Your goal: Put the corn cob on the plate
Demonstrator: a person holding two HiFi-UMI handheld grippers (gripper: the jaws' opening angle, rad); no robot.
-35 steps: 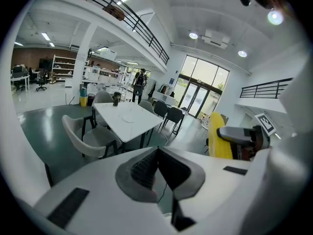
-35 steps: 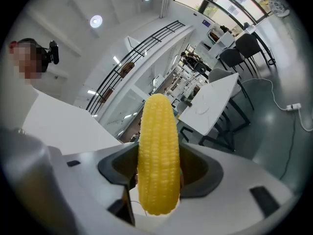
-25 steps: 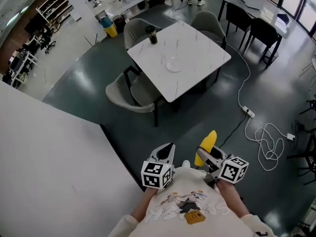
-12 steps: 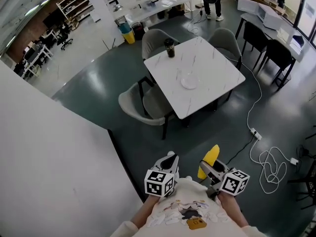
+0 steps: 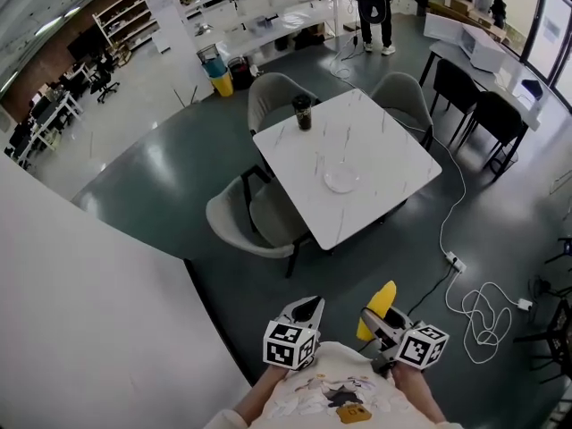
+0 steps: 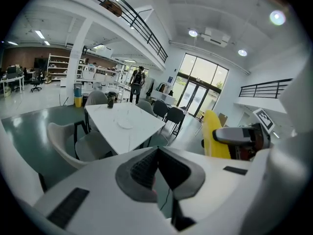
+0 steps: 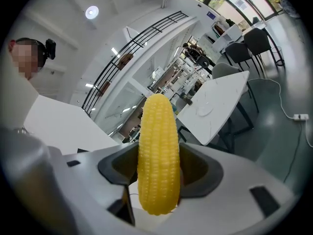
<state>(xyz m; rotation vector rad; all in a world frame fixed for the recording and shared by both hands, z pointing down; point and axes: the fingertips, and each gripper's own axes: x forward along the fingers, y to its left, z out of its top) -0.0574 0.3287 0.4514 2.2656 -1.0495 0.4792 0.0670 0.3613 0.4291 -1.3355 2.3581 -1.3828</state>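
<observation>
A yellow corn cob stands upright between the jaws of my right gripper, which is shut on it. In the head view the corn cob sticks out ahead of the right gripper, low in the frame over the dark floor. My left gripper is beside it, shut with nothing held; its jaws meet in the left gripper view, where the corn cob shows at the right. A clear plate lies on the white marble table well ahead of both grippers.
A dark cup stands at the table's far corner. Grey chairs surround the table, with black chairs at the right. A white cable and power strip lie on the floor. A white wall runs along the left. A person stands far back.
The table sits a little lower and larger in the head view than one second ago. Both grippers keep their places at the bottom, the corn still held.
</observation>
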